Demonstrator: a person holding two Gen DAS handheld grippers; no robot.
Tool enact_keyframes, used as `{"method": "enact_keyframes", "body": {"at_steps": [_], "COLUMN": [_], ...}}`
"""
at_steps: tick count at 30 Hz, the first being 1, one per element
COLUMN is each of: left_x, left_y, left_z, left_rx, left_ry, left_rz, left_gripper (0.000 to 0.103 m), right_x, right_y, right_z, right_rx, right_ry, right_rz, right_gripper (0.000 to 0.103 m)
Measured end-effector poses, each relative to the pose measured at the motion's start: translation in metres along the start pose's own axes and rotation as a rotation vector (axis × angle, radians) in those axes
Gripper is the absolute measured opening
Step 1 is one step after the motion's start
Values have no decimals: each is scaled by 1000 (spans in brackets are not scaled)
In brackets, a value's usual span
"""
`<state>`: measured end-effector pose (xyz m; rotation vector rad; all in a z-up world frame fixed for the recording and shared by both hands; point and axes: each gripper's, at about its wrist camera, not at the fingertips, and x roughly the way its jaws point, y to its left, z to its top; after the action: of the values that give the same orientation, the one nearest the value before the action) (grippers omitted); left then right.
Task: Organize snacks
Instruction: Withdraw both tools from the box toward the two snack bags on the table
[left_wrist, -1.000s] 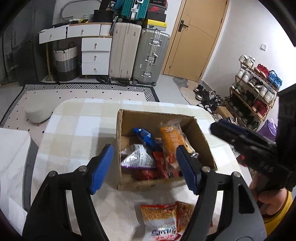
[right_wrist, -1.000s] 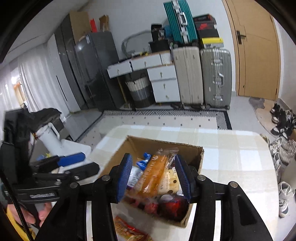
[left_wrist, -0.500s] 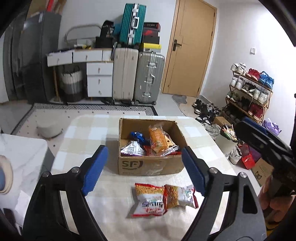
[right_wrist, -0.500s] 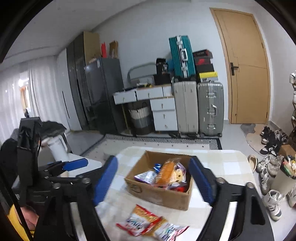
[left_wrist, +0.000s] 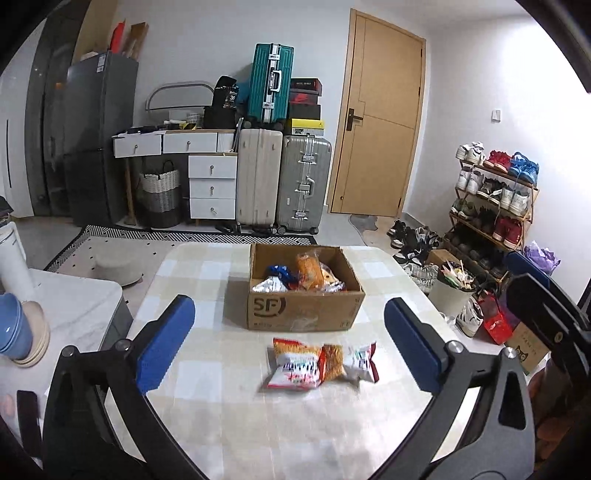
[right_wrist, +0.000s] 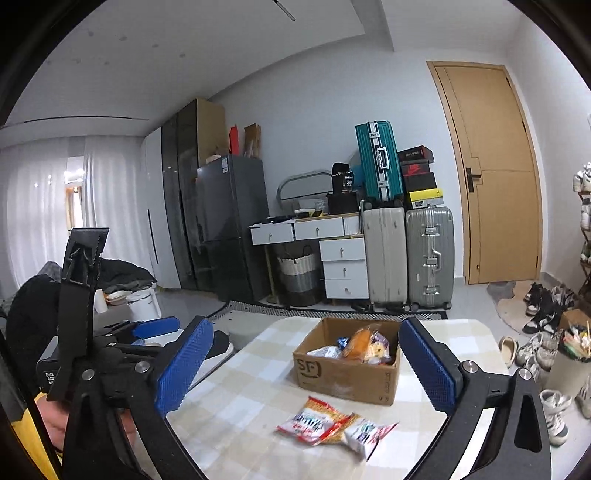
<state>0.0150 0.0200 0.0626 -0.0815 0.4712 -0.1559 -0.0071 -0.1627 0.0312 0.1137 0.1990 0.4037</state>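
Observation:
A brown cardboard box (left_wrist: 303, 308) (right_wrist: 347, 373) stands on the checked table (left_wrist: 207, 280) (right_wrist: 251, 387), holding several snack packets (left_wrist: 306, 275) (right_wrist: 358, 343), one orange. Two red-and-white snack packets (left_wrist: 321, 363) (right_wrist: 332, 424) lie on the cloth just in front of the box. My left gripper (left_wrist: 289, 302) hangs back from the box, its jaws opening wide with nothing between them. My right gripper (right_wrist: 306, 325) is also drawn back, with its jaws opening and nothing between them. Each gripper shows at the edge of the other's view, held by a hand.
A white side table (left_wrist: 81, 310) with stacked bowls (left_wrist: 18, 332) stands left of the table. To its right are a bin of sticks (left_wrist: 452, 291), shoes and a shoe rack (left_wrist: 491, 199). Suitcases (left_wrist: 280, 181), drawers and a door line the far wall.
Both grippers have pulled back and upward from the box and their jaws have spread wide. The orange packet that sat between the right jaws stays in the box.

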Motion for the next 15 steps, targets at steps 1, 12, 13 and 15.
{"method": "enact_keyframes", "body": {"at_steps": [1,12,13,15], "left_x": [-7,-9,-3,9], "left_y": [1,23,25,27], "left_z": [-6,-71,-76,-84], "left_rx": [3,-21,-23,-31], "left_ry": [-5,82,96,120], "left_rz": [7,33,33,32], "left_gripper": [102,102,102,102], "right_x": [-3,-22,-20,-17], "right_y": [0,-10,-10,-13], "right_z": [-3,-44,-48,-54], "right_rx": [6,18,16,19], "right_ry": [-1,18,26,38], "right_rz": [2,-9,-12,-13], "right_gripper": [102,102,102,102]}}
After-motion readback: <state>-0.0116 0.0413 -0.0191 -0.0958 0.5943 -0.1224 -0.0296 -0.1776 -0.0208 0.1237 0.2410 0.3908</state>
